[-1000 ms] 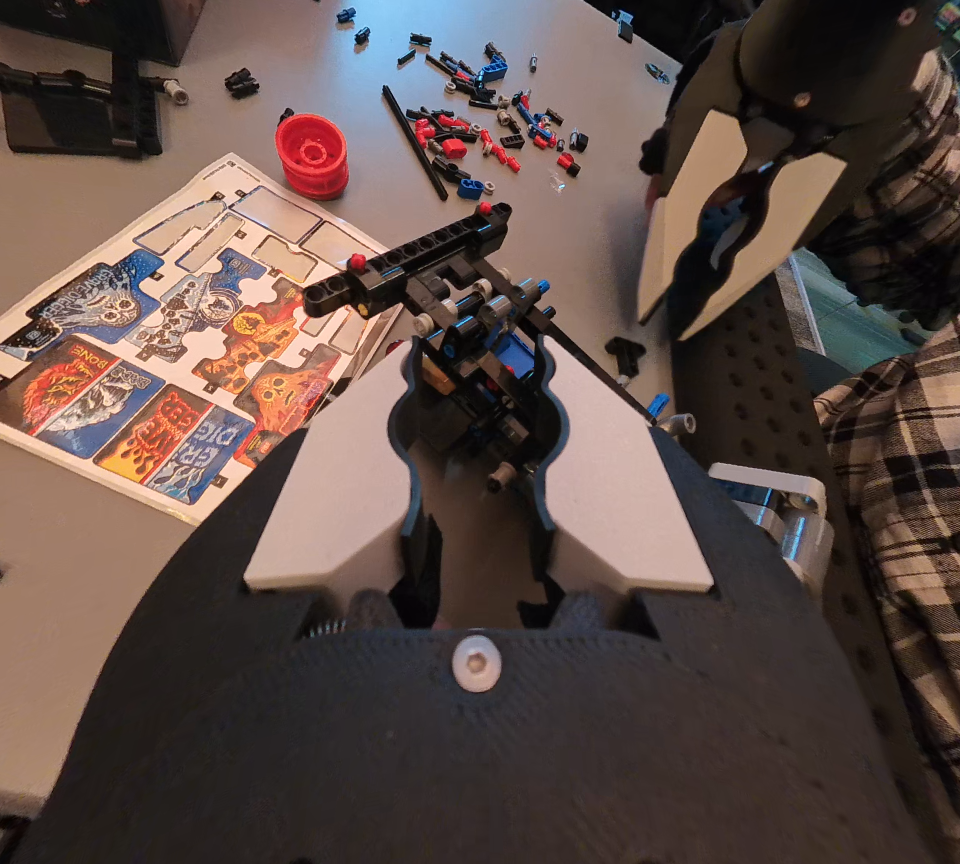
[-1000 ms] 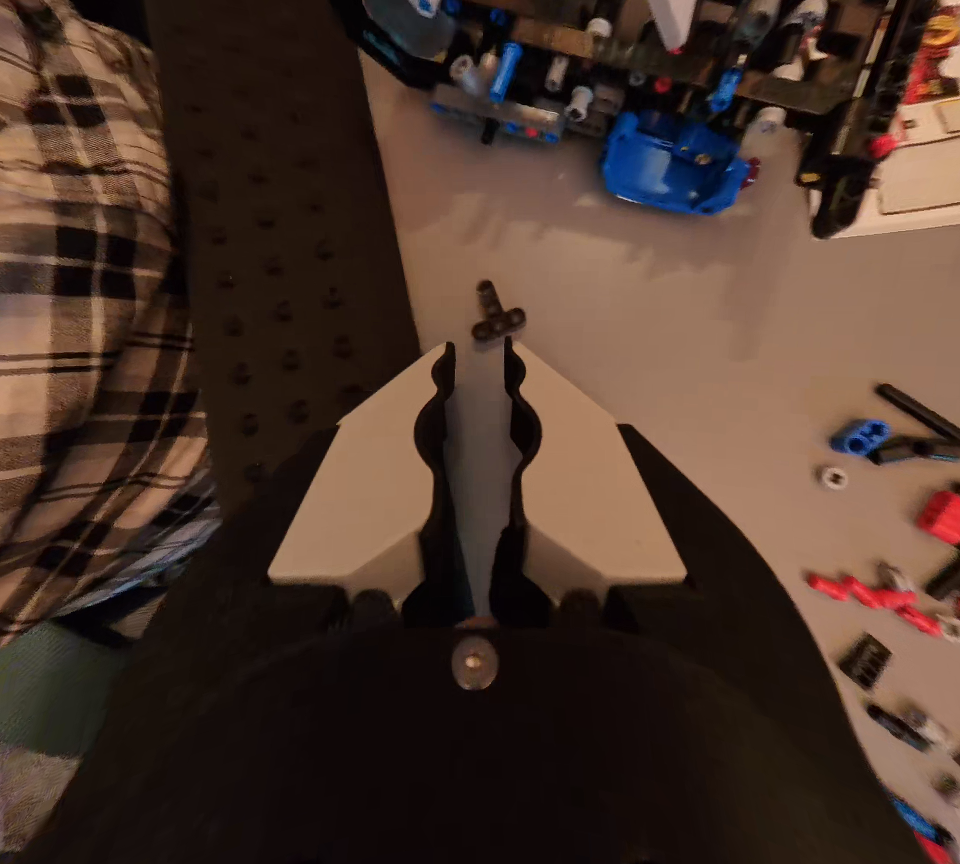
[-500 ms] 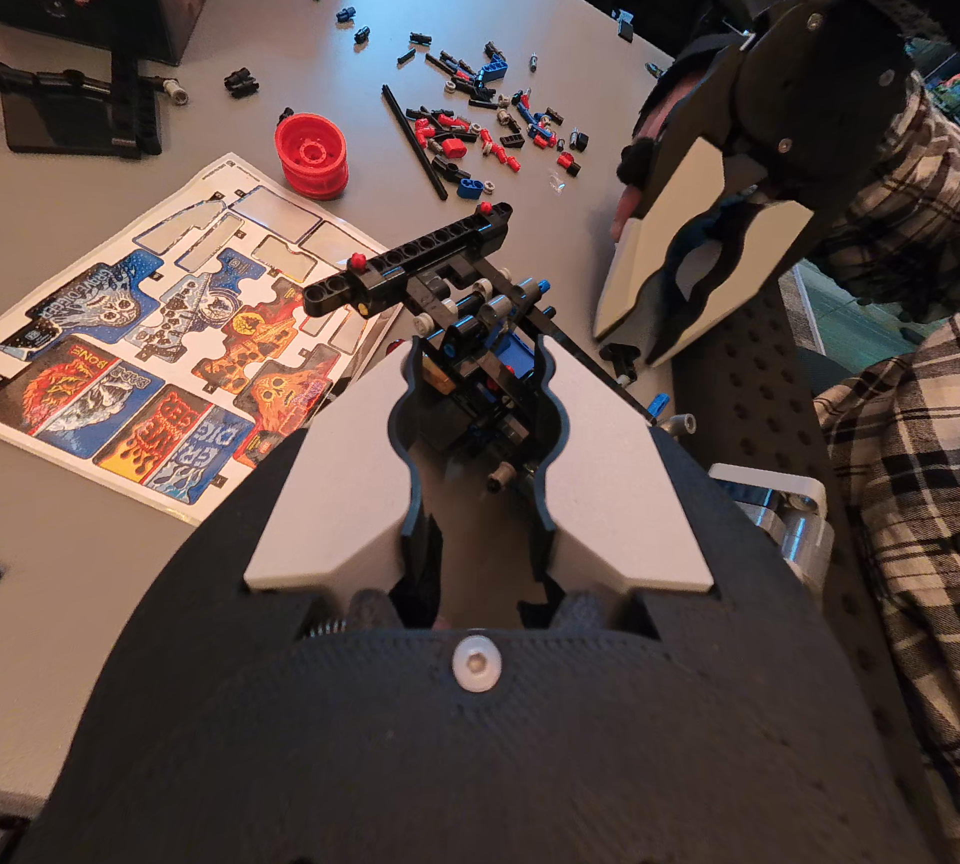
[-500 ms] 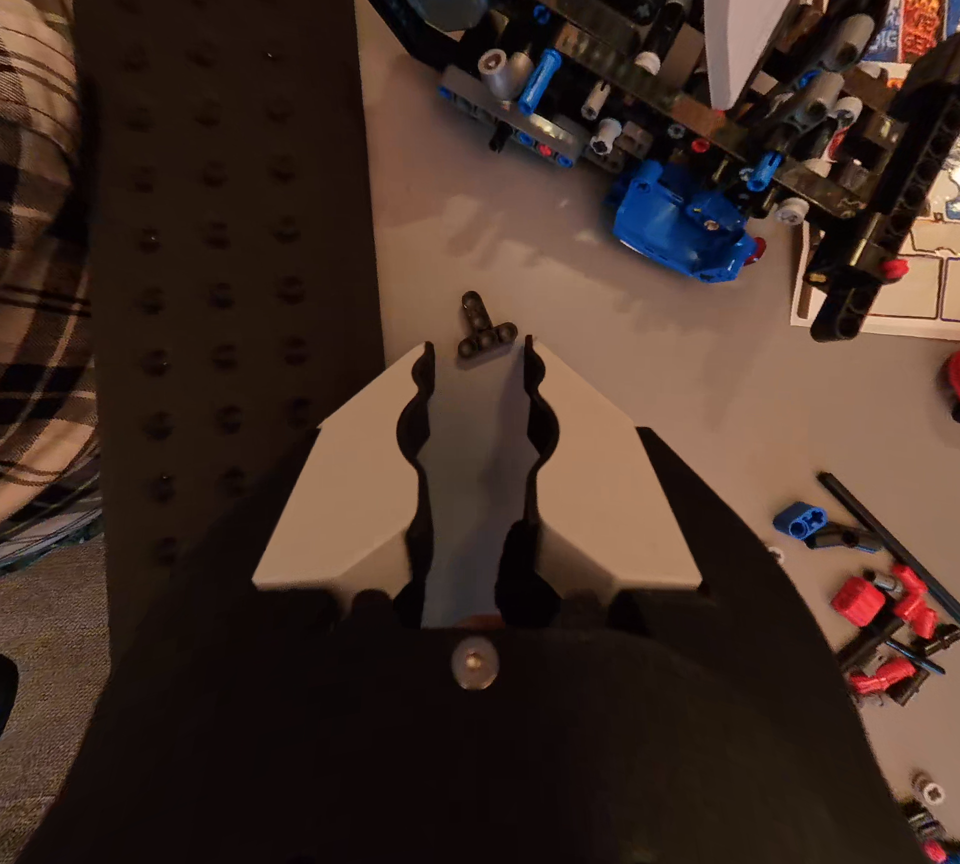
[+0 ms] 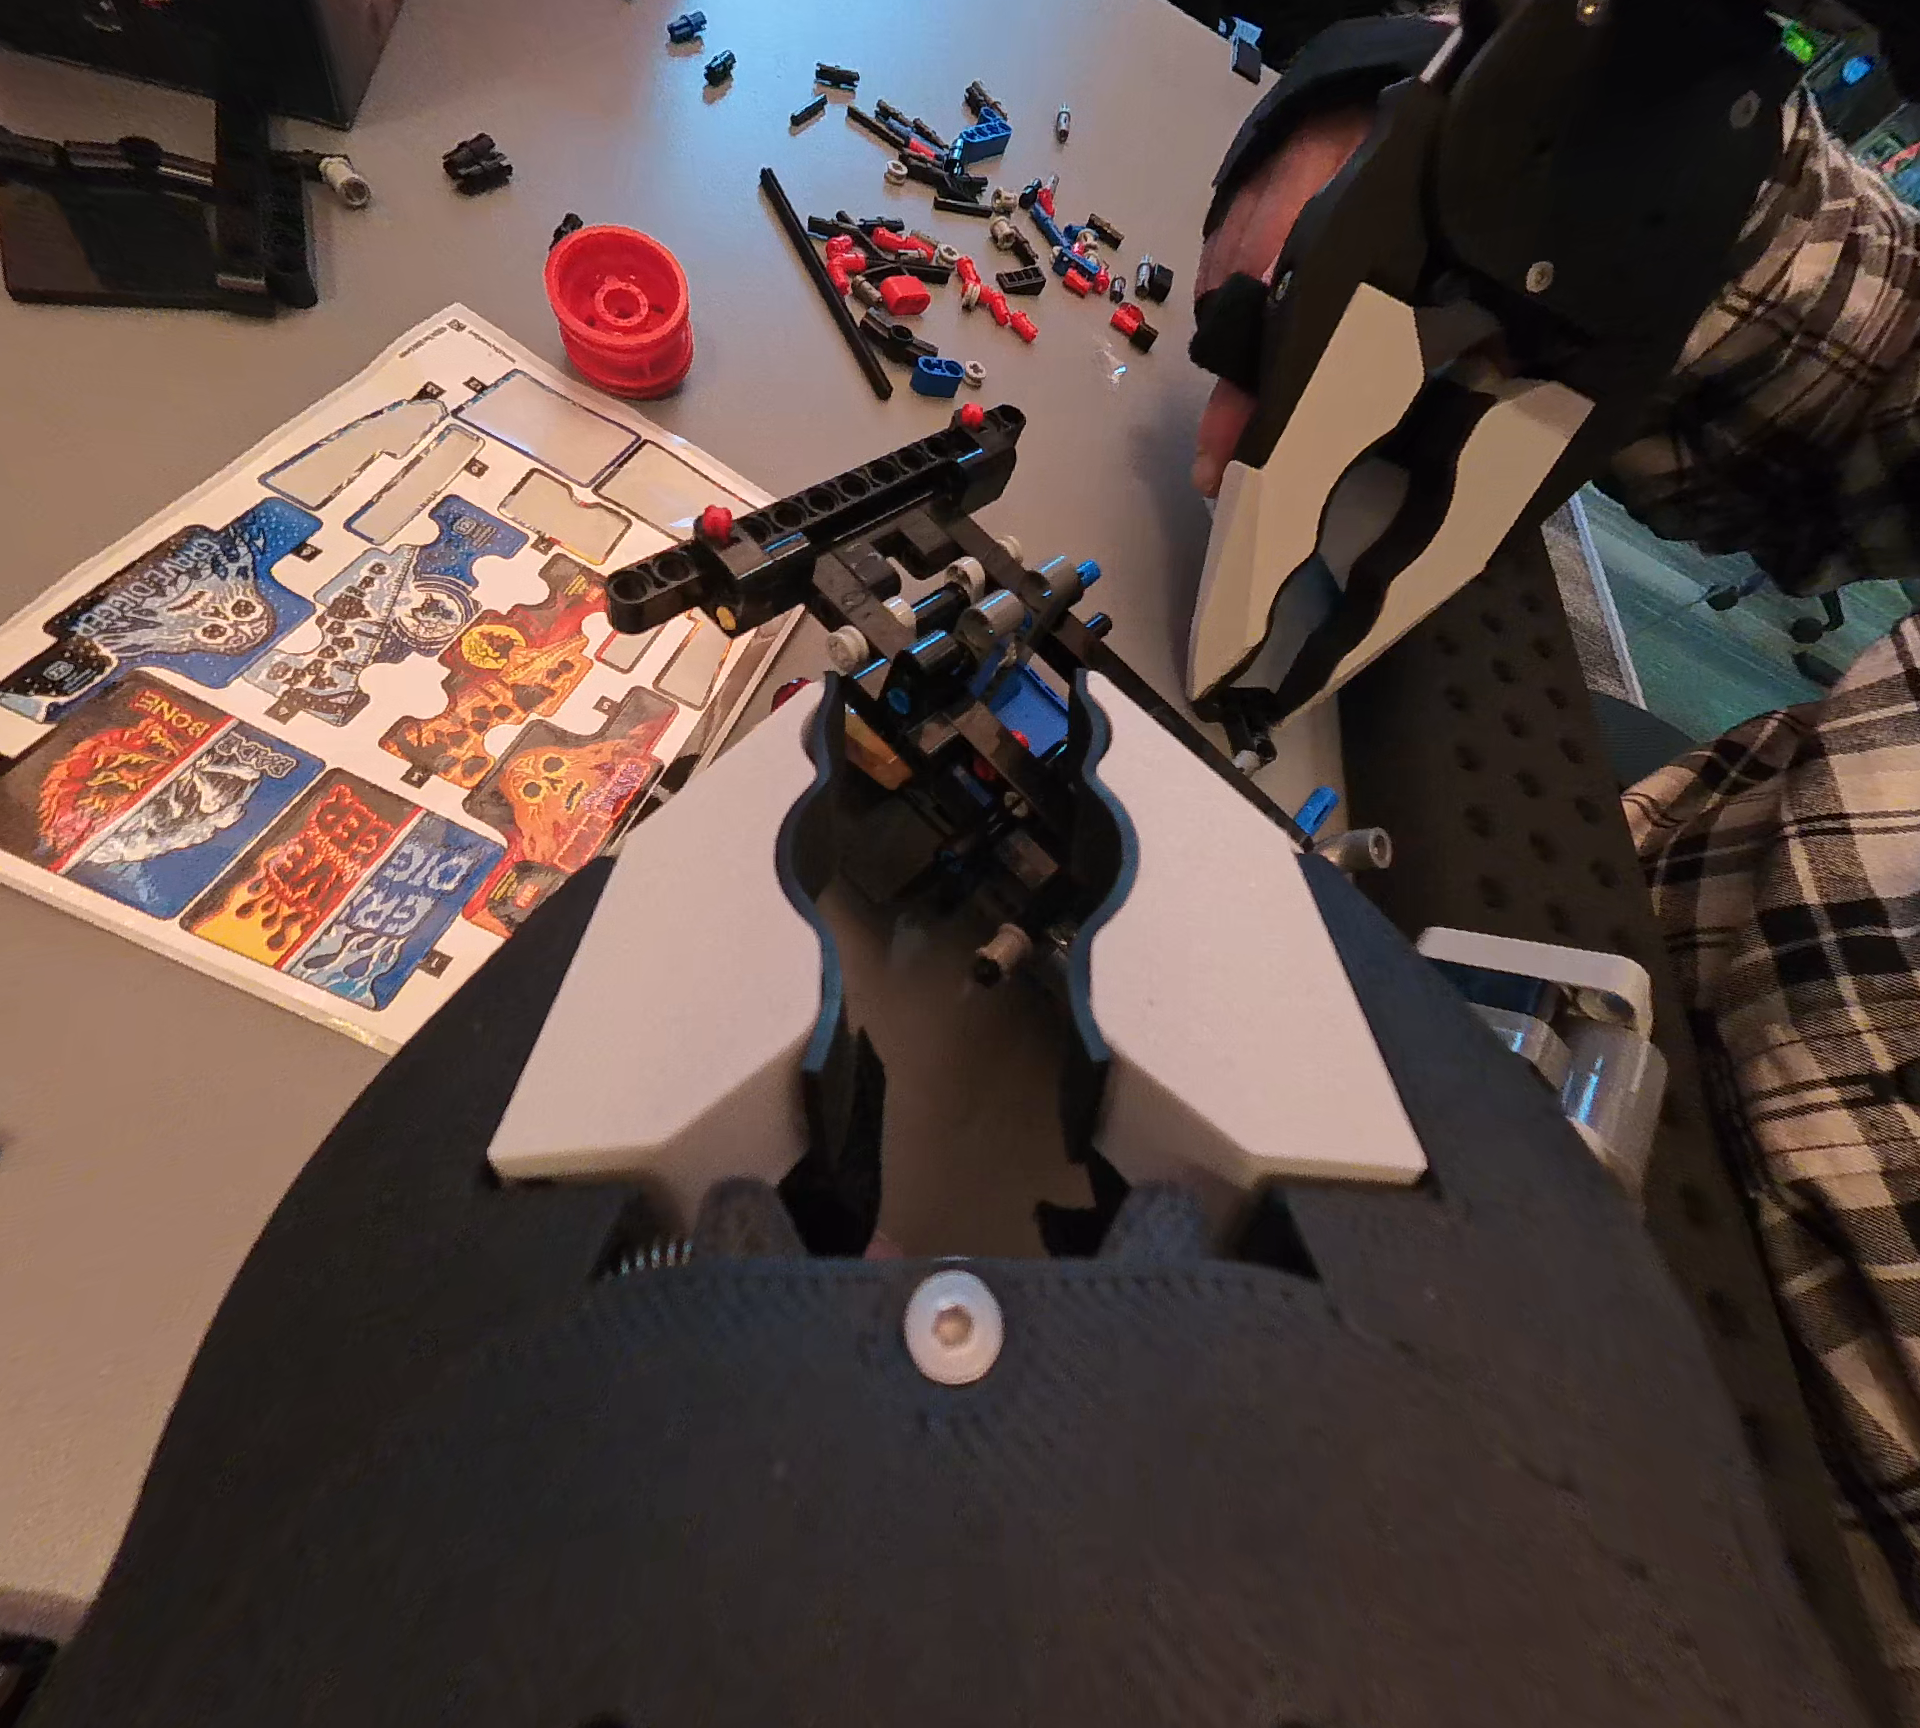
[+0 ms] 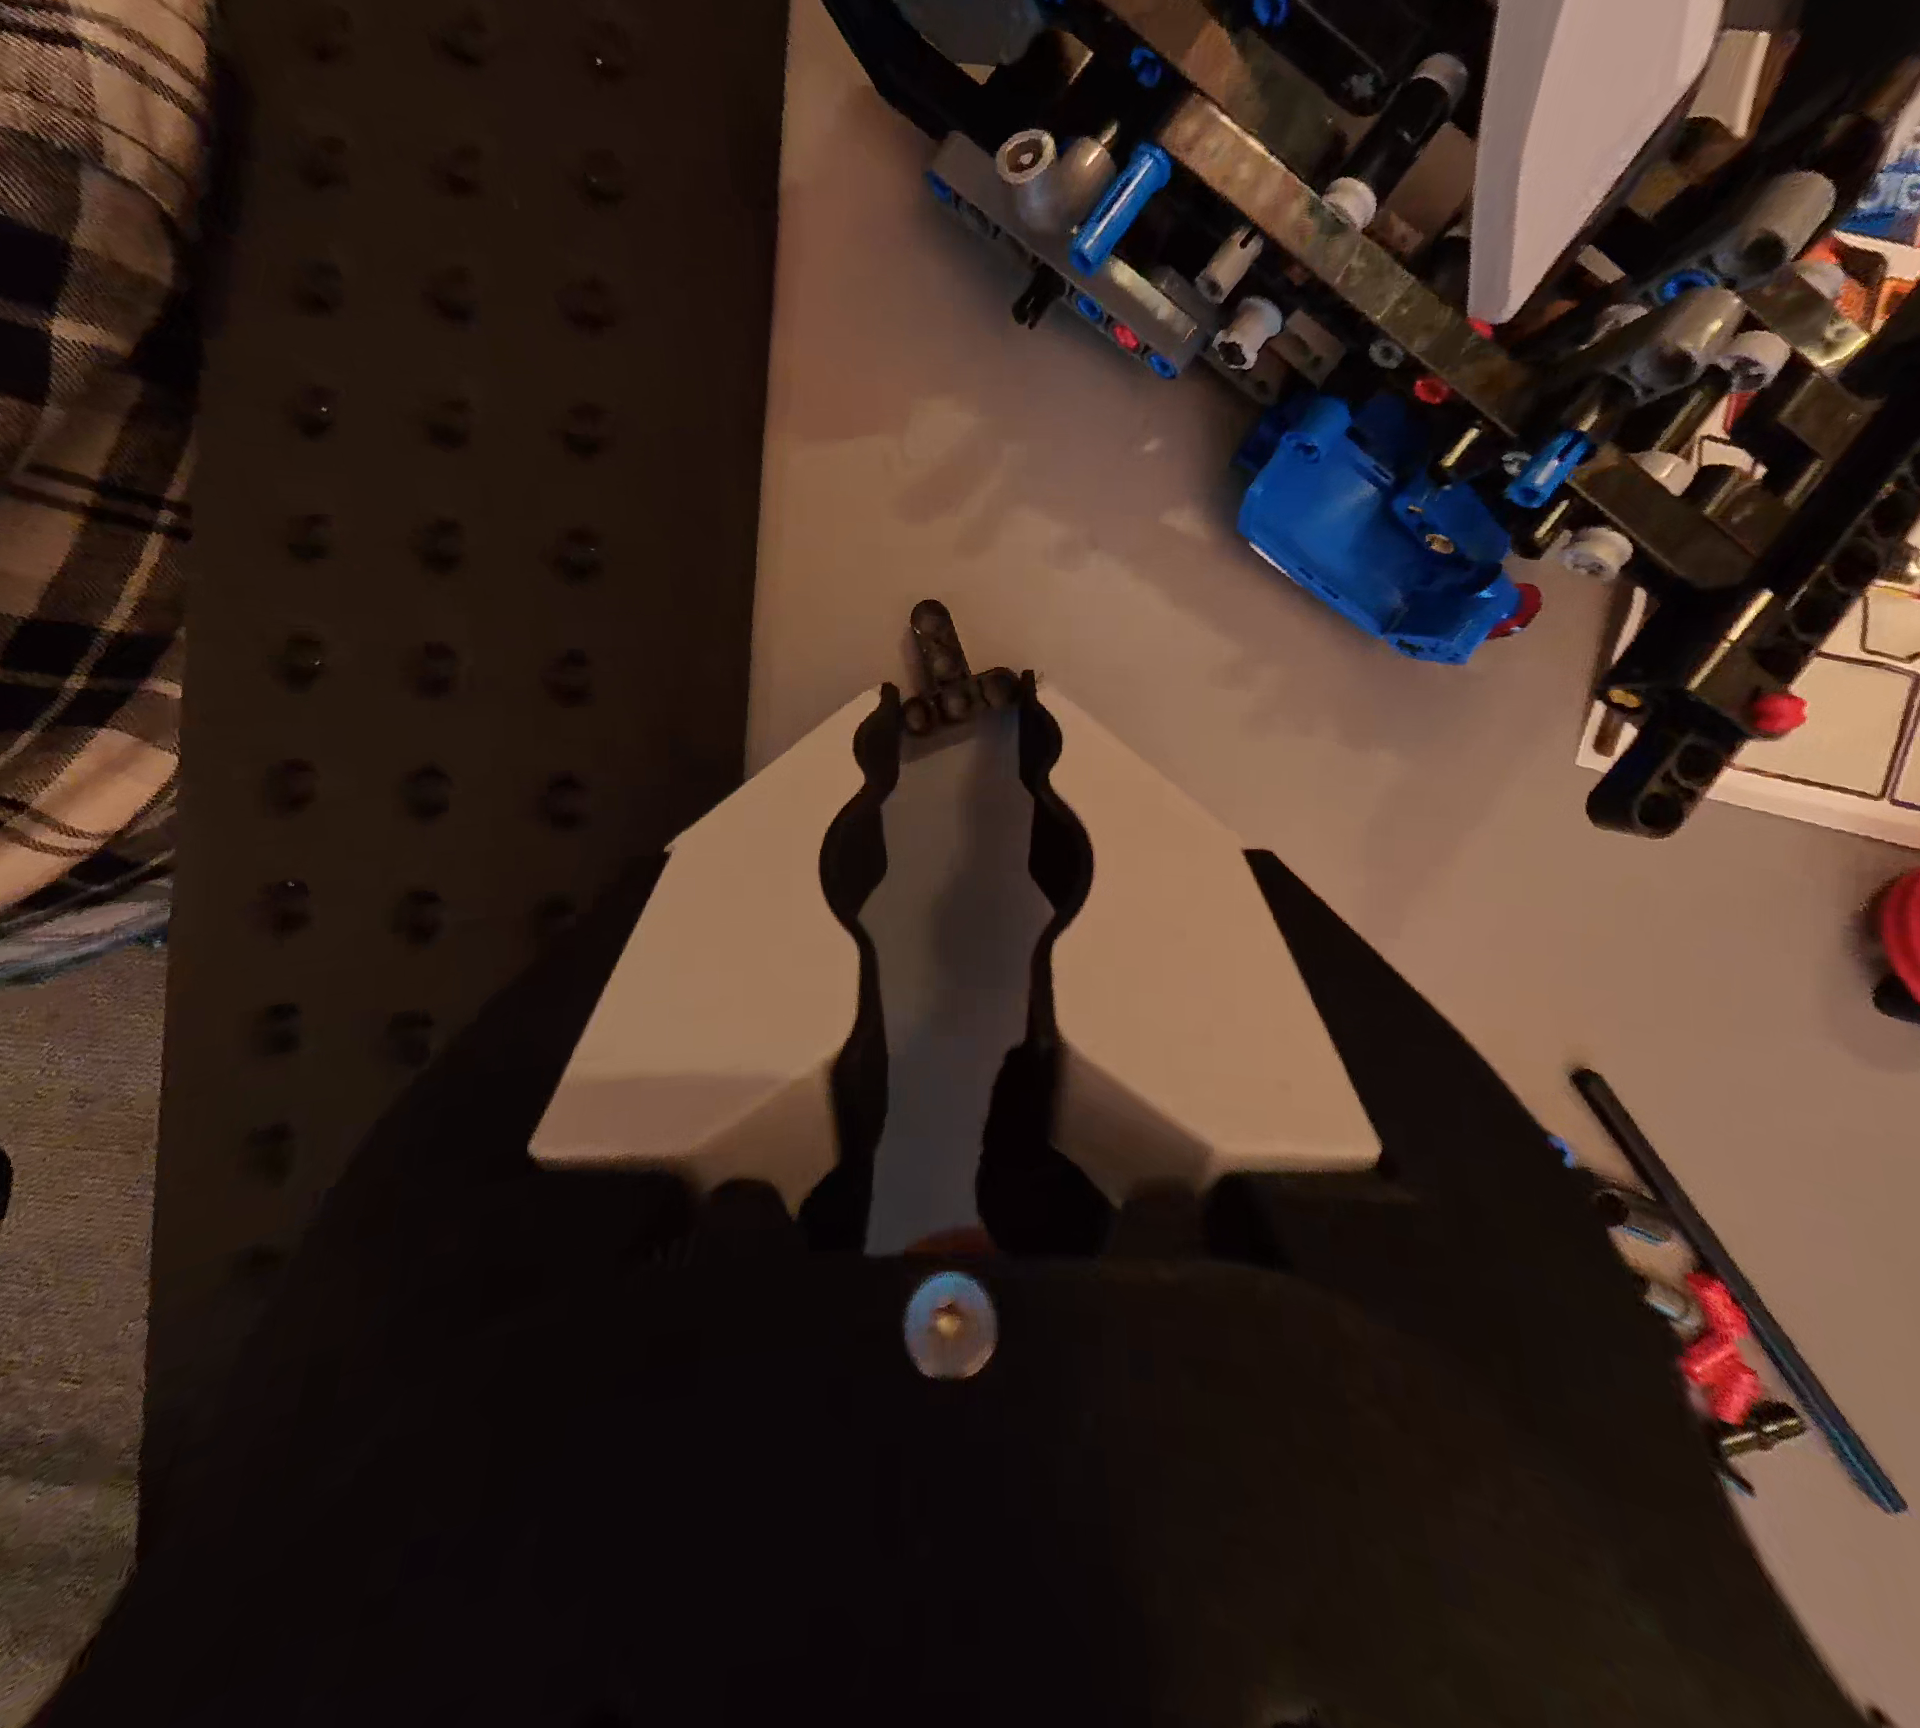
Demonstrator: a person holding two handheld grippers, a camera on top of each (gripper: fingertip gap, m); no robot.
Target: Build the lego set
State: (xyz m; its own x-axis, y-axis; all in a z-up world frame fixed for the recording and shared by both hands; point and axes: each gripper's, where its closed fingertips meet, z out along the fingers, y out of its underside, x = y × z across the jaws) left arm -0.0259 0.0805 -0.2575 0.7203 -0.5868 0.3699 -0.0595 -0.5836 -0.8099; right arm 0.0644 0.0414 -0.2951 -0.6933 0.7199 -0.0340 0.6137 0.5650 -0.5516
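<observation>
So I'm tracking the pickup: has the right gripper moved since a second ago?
Yes. The right gripper has closed in on the small black T-shaped piece, now at its tips.

Both grippers have textured black bodies, a silver screw [image 5: 953,1329] at centre and pale grey wedge fingers [image 5: 665,982] with wavy black inner edges; sleeves [image 5: 1797,982] are black-and-white plaid.
</observation>
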